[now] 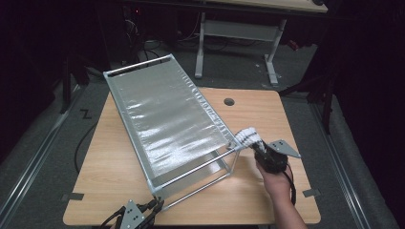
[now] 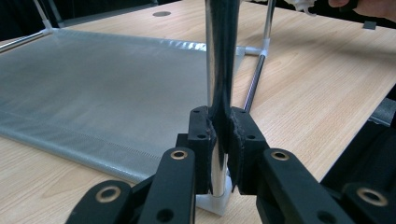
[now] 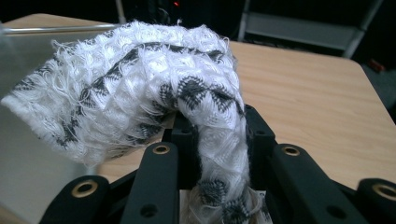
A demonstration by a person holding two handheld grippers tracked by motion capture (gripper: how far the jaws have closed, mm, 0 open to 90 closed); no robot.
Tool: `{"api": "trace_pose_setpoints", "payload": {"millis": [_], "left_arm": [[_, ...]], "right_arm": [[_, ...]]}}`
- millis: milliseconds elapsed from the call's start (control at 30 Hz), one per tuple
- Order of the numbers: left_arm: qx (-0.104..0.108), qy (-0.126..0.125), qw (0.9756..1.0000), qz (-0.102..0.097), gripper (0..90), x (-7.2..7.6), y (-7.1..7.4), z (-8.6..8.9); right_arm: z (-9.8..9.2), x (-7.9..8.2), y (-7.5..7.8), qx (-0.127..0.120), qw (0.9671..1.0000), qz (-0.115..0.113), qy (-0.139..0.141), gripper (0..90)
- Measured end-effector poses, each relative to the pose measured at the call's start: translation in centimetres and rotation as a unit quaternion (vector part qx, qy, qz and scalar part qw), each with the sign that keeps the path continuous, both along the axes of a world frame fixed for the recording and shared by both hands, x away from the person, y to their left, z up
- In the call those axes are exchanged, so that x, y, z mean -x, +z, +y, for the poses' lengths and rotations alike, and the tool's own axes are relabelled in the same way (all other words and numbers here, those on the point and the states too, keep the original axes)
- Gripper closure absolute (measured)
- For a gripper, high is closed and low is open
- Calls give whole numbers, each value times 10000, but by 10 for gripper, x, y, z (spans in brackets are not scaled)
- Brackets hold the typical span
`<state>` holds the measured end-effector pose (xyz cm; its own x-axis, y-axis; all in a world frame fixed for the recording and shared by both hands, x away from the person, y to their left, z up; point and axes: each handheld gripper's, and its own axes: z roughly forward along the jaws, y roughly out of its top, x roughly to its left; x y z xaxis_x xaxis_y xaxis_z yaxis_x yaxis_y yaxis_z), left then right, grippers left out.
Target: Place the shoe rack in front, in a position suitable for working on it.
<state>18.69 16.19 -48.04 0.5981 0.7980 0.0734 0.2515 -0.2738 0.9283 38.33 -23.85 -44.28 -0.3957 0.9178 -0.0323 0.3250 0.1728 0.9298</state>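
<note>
- At the bottom left of the high view, a post of the metal rack (image 1: 167,124) is pinched by the fingers of the left gripper (image 1: 152,206), probably to steady it on the counter (image 1: 267,114).
- At the right, the white cloth (image 1: 248,137) is pinched by the right gripper (image 1: 255,148) beside the rack's corner, apparently for wiping.

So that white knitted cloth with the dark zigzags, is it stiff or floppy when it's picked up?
Probably floppy: the cloth droops over the right gripper in a soft arch instead of standing straight. It looks light, since the free end hangs unsupported. Its fuzzy, open knit should grip the jaws rather than slip, though loose threads might snag.
</note>
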Motion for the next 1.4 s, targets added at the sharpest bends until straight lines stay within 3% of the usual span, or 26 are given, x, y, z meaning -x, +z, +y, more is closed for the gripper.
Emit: {"api": "trace_pose_setpoints", "payload": {"millis": [100,200,300,467,567,867,1100,1400], "left_arm": [[90,-11,9999,-116,802,0,-3,-1],[25,5,9999,-158,799,1,-4,0],[160,66,9998,-139,802,1,-5,4],[141,149,9996,-173,802,-1,-6,5],[133,230,9994,-199,801,-2,-6,5],[120,281,9993,-222,799,-1,-6,8],[253,290,9992,-141,803,-1,-6,13],[235,304,9992,-117,805,-2,-5,16]], "right_arm": [[4,7,5,-2,9999,-93,51,731],[6,17,12,-112,9998,-173,-59,736],[13,28,13,106,9997,-241,-1,736],[17,39,25,76,9988,-492,6,737],[16,45,34,-66,9980,-621,111,744],[22,58,42,-108,9952,-838,487,748],[25,63,40,-16,9943,-804,701,749],[32,60,16,311,9932,-238,1095,750]]}}
